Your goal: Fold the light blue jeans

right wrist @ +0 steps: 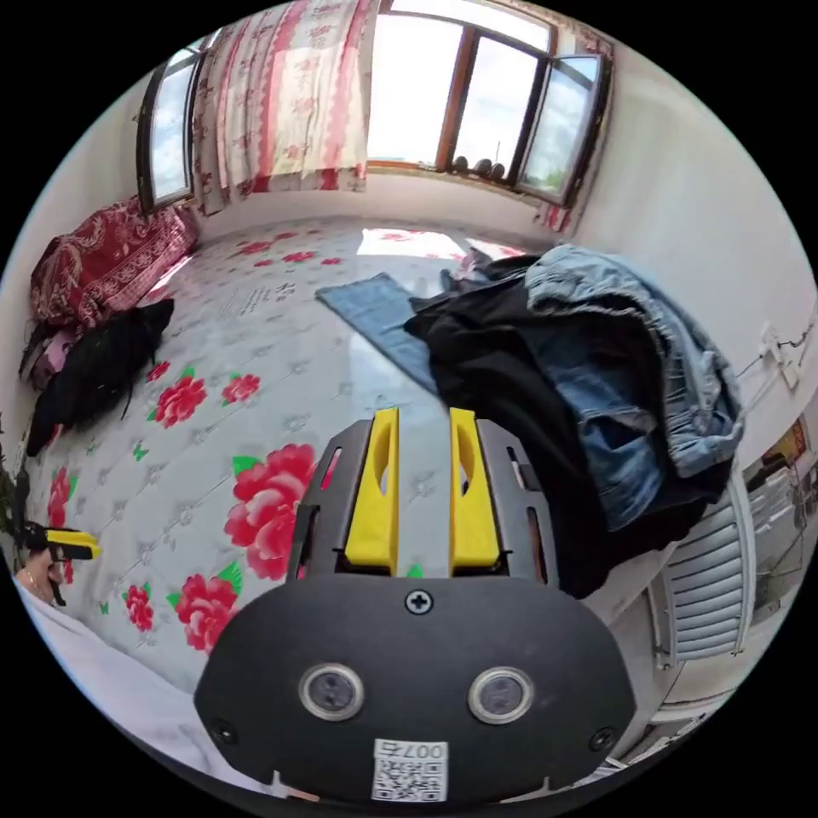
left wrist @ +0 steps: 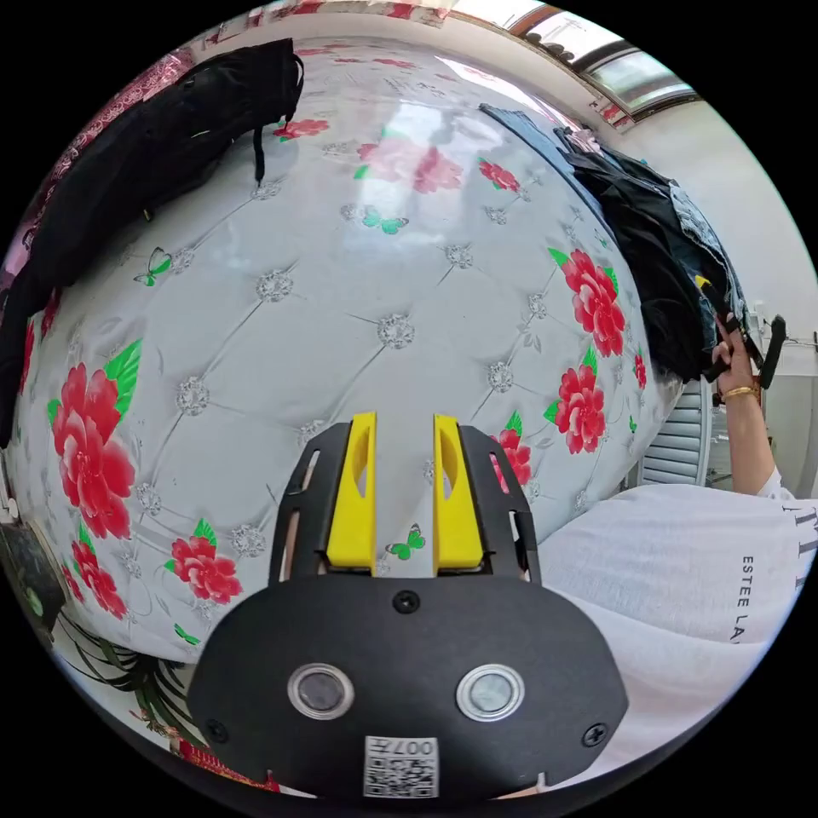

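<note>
Both tongs, left and right, hung spread and empty above the bed, near the light blue jeans atop the pile.

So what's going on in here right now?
A person holds tongs in each hand over a floral mattress. The left tongs and right tongs are both open and hold nothing. The light blue jeans lie untouched on top of a clothes pile at the mattress edge. No folding has begun.
</note>
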Tool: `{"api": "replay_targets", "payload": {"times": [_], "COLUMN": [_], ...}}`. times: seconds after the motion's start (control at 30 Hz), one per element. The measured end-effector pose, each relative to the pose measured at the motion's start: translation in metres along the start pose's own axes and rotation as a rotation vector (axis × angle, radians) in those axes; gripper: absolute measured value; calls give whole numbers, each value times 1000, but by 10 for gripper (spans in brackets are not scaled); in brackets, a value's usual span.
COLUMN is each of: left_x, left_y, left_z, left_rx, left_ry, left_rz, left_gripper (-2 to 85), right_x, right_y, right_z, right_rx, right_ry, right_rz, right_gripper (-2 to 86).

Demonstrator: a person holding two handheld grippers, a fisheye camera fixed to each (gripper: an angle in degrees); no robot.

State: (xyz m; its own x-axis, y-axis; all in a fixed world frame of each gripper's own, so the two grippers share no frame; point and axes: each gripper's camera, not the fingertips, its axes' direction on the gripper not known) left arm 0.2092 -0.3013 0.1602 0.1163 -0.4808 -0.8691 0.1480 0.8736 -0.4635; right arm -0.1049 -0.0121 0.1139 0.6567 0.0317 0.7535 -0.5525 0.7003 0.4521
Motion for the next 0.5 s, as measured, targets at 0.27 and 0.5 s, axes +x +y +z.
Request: {"api": "replay_targets", "payload": {"times": [0.27, 0.5], "left_x": [17, 3], "left_y": [53, 100], "left_z": [3, -28], "left_rx": [-28, 63], "left_ry": [26, 35], "left_rz": [-51, -153], "left_gripper": [90, 91], "right_x": [237, 210], "right_y": [-48, -17], "right_z": [-108, -98], "right_rx": [9, 31], "right_ry": [565, 235], "right_rz": [327, 303], "right_gripper": [32, 1]}}
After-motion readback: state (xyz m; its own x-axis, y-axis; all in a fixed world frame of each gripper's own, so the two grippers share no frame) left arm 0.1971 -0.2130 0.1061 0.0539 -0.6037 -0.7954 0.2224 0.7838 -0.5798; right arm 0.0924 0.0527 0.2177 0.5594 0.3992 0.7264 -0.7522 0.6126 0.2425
